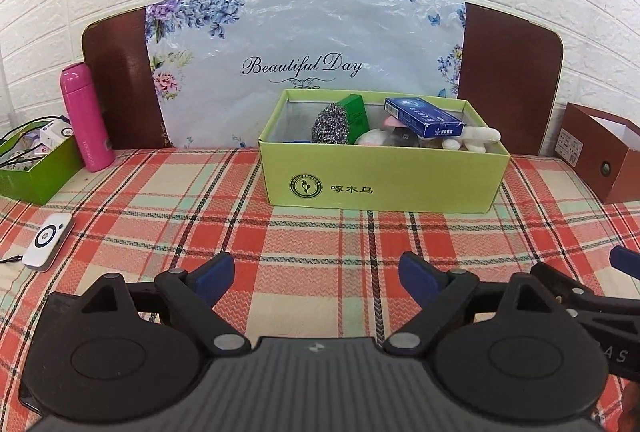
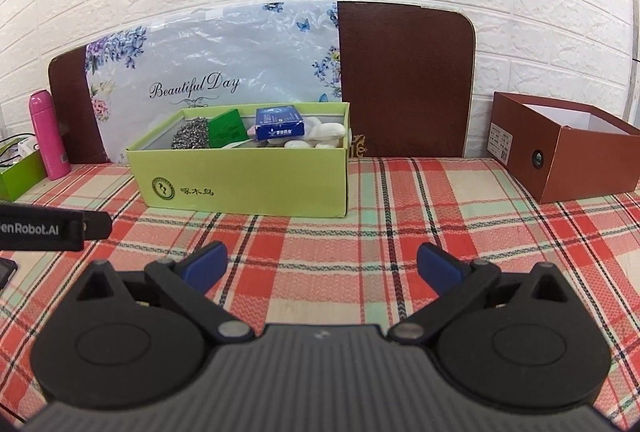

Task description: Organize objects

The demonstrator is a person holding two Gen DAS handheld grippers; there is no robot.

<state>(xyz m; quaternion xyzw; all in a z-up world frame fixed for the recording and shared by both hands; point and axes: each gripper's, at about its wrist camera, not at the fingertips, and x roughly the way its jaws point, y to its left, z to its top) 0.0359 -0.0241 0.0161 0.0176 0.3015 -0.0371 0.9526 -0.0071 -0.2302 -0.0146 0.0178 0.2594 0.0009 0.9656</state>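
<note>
A light green cardboard box [image 1: 380, 180] [image 2: 248, 180] stands on the plaid cloth ahead of both grippers. Inside it lie a blue carton [image 1: 424, 116] [image 2: 280, 122], a green packet [image 1: 354, 114] [image 2: 227, 128], a steel scourer [image 1: 330, 124] [image 2: 191, 134] and a white soft toy [image 1: 476, 138] [image 2: 324, 134]. My left gripper [image 1: 316, 282] is open and empty, low over the cloth short of the box. My right gripper [image 2: 322, 268] is open and empty, to the right of the left one. A white device [image 1: 48, 240] lies on the cloth at the left.
A pink flask [image 1: 84, 120] [image 2: 48, 134] and a dark green box of cables [image 1: 36, 168] stand at the far left. A brown open box [image 2: 568, 148] [image 1: 600, 152] stands at the right. A floral bag [image 1: 304, 64] leans on a brown board by the brick wall.
</note>
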